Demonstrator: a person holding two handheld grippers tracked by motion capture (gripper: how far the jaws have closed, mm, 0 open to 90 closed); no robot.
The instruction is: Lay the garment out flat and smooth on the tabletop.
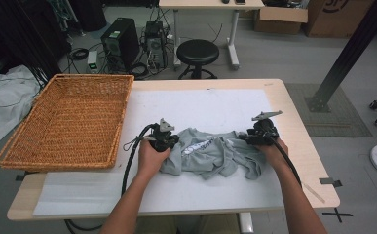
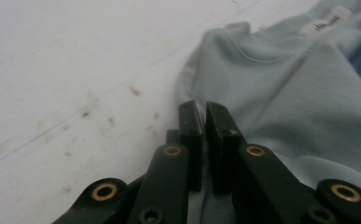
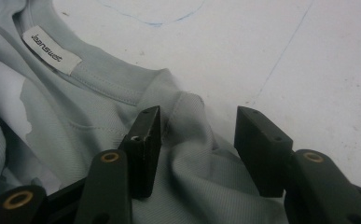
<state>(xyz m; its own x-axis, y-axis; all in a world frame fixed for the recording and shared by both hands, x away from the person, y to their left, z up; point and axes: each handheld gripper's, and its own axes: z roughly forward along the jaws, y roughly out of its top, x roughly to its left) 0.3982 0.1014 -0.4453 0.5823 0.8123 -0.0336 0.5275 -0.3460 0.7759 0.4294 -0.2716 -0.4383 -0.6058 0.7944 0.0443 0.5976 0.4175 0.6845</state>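
Two grippers at a crumpled pale grey-green cotton T-shirt
The left gripper pinches the shirt's edge; the right gripper is spread wide over its cloth.

**A:** looks like a lab or workshop space? Bare PC towers with cables on the floor.

**B:** yeah, plus cardboard boxes, a stool, probably a metal frame post.

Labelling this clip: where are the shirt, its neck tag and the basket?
shirt [image 1: 210, 156], high view, middle of the cloth.
neck tag [image 3: 51, 50], right gripper view, middle of the tag.
basket [image 1: 15, 156], high view, near left rim.
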